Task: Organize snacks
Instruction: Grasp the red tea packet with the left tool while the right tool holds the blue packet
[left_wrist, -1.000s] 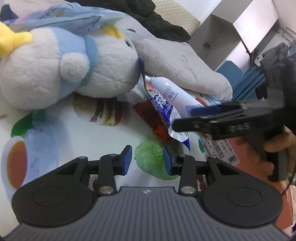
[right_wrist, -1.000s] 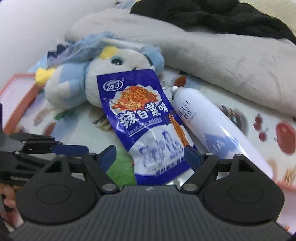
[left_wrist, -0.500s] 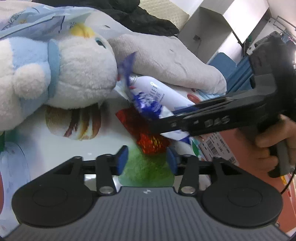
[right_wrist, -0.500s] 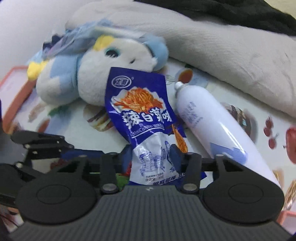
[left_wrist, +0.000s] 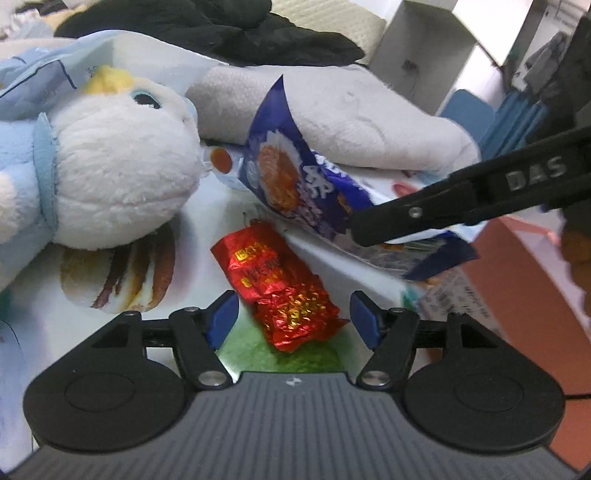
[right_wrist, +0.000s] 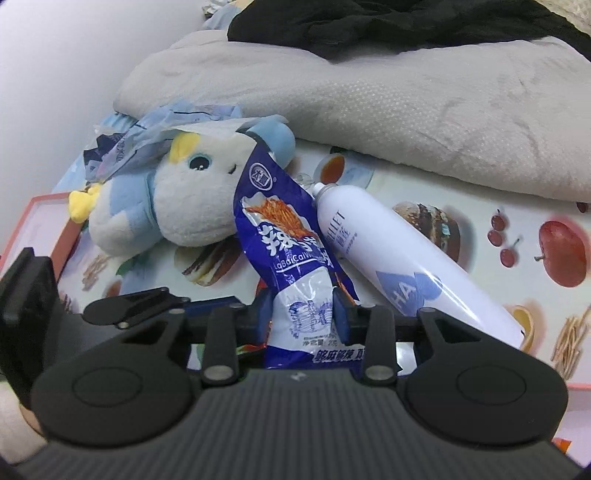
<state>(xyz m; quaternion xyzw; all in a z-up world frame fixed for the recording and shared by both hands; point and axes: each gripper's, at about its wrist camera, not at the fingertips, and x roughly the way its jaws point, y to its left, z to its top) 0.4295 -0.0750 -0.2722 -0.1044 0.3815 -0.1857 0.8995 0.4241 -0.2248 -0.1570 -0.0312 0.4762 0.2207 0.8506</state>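
The right gripper (right_wrist: 300, 314) has just been closing, and its blue pads now pinch the lower part of the blue snack packet (right_wrist: 284, 243), which rises tilted between them, its top leaning against the plush toy (right_wrist: 192, 206) beside the white spray can (right_wrist: 388, 258). The left gripper (left_wrist: 291, 317) has just been opening; its fingers (left_wrist: 221, 317) stand apart over the red snack wrapper (left_wrist: 280, 284), which lies flat on the printed cloth (left_wrist: 207, 229), its near end between the pads without touching them. A grey blanket (right_wrist: 369, 96) lies along the cloth's far edge.
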